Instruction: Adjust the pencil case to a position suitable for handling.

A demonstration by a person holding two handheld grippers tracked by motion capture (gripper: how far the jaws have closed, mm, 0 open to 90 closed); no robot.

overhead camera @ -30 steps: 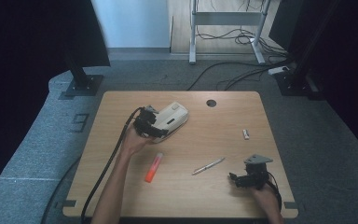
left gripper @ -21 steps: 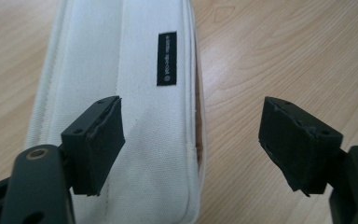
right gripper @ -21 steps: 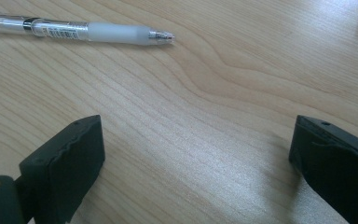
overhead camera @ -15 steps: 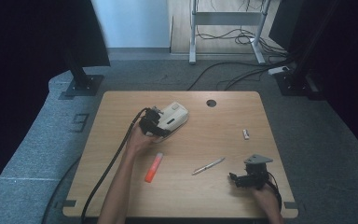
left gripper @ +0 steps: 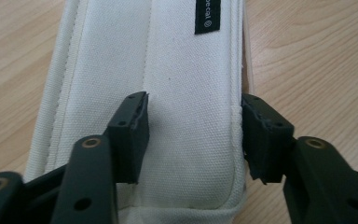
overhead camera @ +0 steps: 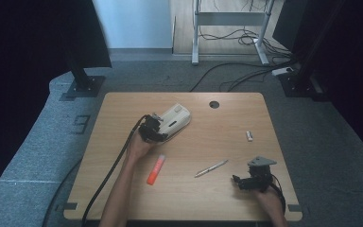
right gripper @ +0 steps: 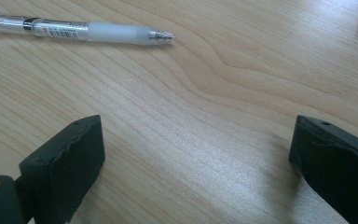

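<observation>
I have my left gripper (overhead camera: 158, 128) at the near end of the cream-white fabric pencil pouch (overhead camera: 174, 120), which lies flat on the light wooden table (overhead camera: 227, 127). In the left gripper view its jaws stand apart over the pouch (left gripper: 168, 93), one pressing on the cloth top, the other at its side seam, not clamped. My right gripper (overhead camera: 238, 181) rests low on the table with jaws wide apart and nothing between them. A clear plastic pen (right gripper: 79, 31) lies just ahead of it; an orange marker (overhead camera: 155, 169) lies behind my left gripper.
</observation>
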